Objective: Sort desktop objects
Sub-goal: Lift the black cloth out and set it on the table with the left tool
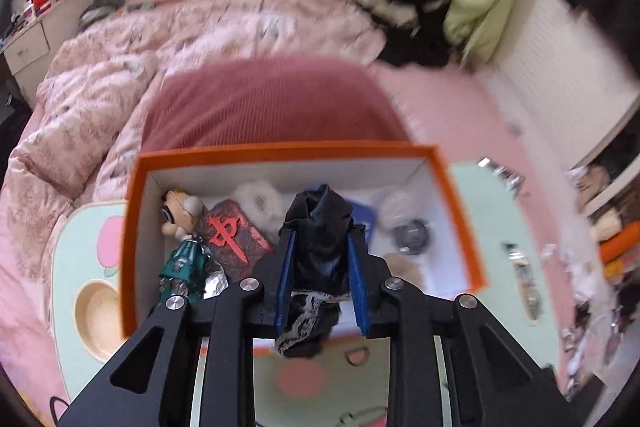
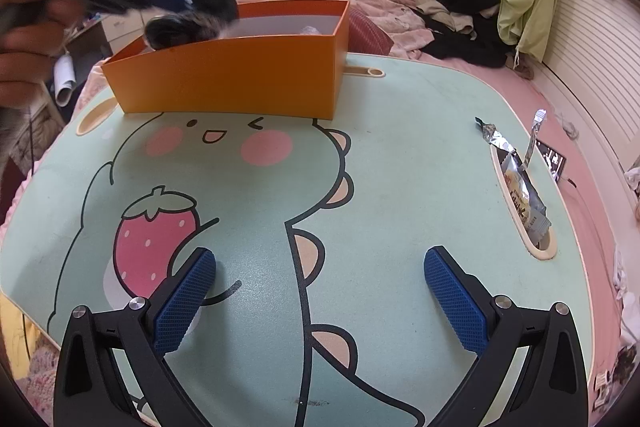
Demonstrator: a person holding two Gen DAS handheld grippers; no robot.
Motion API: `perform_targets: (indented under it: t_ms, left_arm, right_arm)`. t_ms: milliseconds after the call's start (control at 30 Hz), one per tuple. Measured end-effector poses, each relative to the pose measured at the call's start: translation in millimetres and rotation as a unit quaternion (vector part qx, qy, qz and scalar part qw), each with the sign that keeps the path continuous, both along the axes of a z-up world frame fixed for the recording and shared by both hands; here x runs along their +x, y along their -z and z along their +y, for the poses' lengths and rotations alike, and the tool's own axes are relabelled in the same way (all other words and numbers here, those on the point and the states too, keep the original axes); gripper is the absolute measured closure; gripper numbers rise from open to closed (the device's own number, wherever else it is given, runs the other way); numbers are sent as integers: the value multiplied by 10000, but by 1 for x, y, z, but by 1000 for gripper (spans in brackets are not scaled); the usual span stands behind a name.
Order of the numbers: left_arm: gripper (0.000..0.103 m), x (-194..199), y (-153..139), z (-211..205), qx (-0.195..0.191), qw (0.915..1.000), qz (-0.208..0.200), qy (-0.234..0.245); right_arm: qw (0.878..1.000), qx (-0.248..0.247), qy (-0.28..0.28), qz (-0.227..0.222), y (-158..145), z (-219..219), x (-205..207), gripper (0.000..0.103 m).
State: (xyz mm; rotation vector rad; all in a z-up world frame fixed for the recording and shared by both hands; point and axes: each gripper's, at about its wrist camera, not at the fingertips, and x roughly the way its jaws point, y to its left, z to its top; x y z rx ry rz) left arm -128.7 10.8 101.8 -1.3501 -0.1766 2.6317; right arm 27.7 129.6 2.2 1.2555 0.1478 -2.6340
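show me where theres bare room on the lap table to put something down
Free: the wide printed tabletop between the orange box and the right gripper, bordered right by the slot holding snack packets. Crowded: inside the box, where the left gripper holds black cloth.

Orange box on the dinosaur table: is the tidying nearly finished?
Nearly. Done: the orange cardboard box already holds a cartoon doll, a dark red block with a red character and a white fluffy thing. In hand: the left gripper is shut on a black lace-trimmed cloth above the box. Left: silver snack packets in the table's slot. The right gripper is open, empty.
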Motion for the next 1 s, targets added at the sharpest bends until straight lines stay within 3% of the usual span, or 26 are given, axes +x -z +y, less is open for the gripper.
perform_targets:
  t_ms: [100,167,267,400,500,567,600,667,767,833,933,967,1000]
  left_arm:
    - [77,46,-35,-13,225,9980,577,136]
    - [77,68,-40,-22,409,9967,691,133]
    - [77,92,-18,-34,531,9971,540,-55]
    - [73,97,27,-27,678,9974,216,70]
    - [62,92,48,-22,639,9978,51,-167]
    - [48,103,49,-24,630,9975,216,-217]
    - [43,109,46,-25,594,9972,364,-267]
    - [22,129,42,-32,366,9959,689,-459]
    - [21,161,48,-33,-113,9935,980,-573]
    - [20,169,60,-30,-357,9943,854,-525]
    - [21,165,89,-19,-628,9969,296,-381]
    - [16,160,97,-17,-764,9962,112,-406]
    - [11,158,99,-14,-1070,9928,187,-510]
  right_arm:
    - [10000,-2,1,0,0,0,0,0]
    - [10000,-4,-1,2,0,1,0,0]
    - [10000,-3,-2,3,1,1,0,0]
    - [10000,-5,-4,4,1,1,0,0]
    - [10000,-10,-5,3,0,1,0,0]
    - [10000,-6,-2,2,1,1,0,0]
    - [10000,-5,-2,3,1,1,0,0]
    - [10000,-4,-2,3,1,2,0,0]
    - [10000,-4,0,1,0,2,0,0]
    - [10000,-5,-4,0,1,2,0,0]
    - [10000,-3,-11,-2,1,2,0,0]
    - [10000,2,-19,-9,2,2,0,0]
    - [10000,18,-30,-3,2,2,-1,0]
